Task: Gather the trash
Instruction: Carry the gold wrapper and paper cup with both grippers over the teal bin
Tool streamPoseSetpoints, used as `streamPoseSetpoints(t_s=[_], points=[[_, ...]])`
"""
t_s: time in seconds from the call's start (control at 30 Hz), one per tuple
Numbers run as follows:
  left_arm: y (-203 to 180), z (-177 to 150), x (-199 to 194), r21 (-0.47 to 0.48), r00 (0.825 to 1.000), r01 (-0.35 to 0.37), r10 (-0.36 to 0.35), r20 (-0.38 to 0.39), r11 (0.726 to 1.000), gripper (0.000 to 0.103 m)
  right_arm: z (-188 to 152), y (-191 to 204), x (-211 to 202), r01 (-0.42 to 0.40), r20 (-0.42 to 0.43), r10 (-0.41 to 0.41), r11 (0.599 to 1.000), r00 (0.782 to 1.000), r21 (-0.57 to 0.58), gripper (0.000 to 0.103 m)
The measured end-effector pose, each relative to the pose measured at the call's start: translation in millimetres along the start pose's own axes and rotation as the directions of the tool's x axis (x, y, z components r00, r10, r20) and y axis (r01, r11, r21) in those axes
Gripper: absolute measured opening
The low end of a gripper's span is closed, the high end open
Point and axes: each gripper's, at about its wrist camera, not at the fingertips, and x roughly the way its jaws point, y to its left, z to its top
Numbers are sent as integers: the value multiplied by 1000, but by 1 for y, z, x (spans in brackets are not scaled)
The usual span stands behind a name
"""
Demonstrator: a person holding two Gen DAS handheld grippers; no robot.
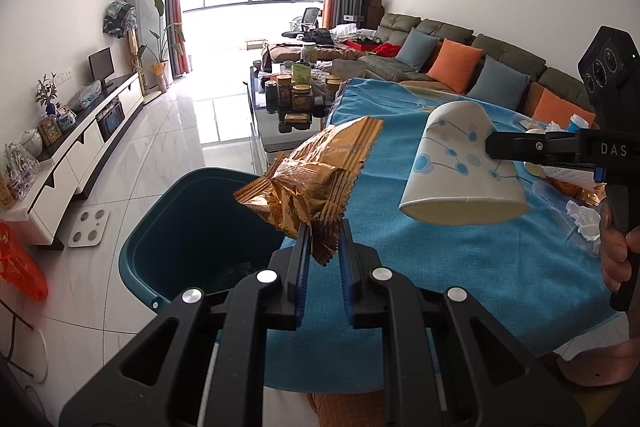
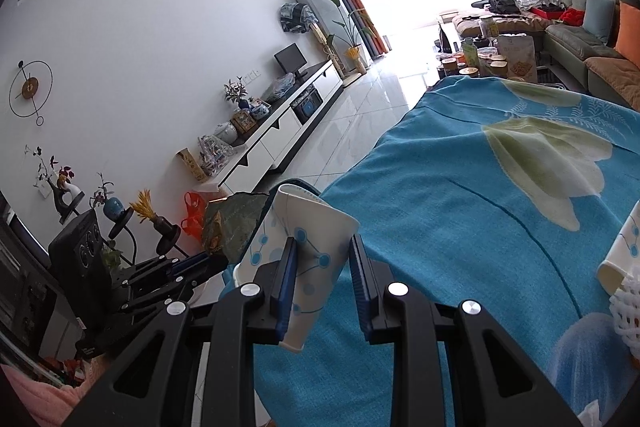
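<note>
A crumpled gold snack wrapper (image 1: 312, 179) is pinched by its lower edge in my left gripper (image 1: 324, 233), which is shut on it just right of the dark teal bin (image 1: 160, 227) on the floor. My right gripper (image 2: 324, 247) is shut on a white paper cup (image 2: 308, 247) with blue dots, carried on its side above the blue tablecloth (image 2: 460, 187). From the left wrist view the cup (image 1: 460, 171) hangs tilted, mouth down, at the right gripper's (image 1: 490, 147) tips. The right wrist view shows the left gripper (image 2: 196, 263) and wrapper (image 2: 232, 227) at lower left.
More litter lies on the cloth at the right: another paper cup (image 2: 624, 247), white foam netting (image 2: 628, 303), a crumpled tissue (image 1: 584, 223). A glass coffee table (image 1: 288, 107) with jars stands beyond. A sofa (image 1: 460, 59) runs along the right, a TV cabinet (image 1: 92, 139) along the left.
</note>
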Motion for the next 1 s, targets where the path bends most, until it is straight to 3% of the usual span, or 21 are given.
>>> streamPoseSetpoints(t_s=[1.0], points=[[53, -14, 33, -96, 991, -106, 98, -88, 990, 15, 35, 40, 77, -37, -89, 30, 997, 996, -73, 25]])
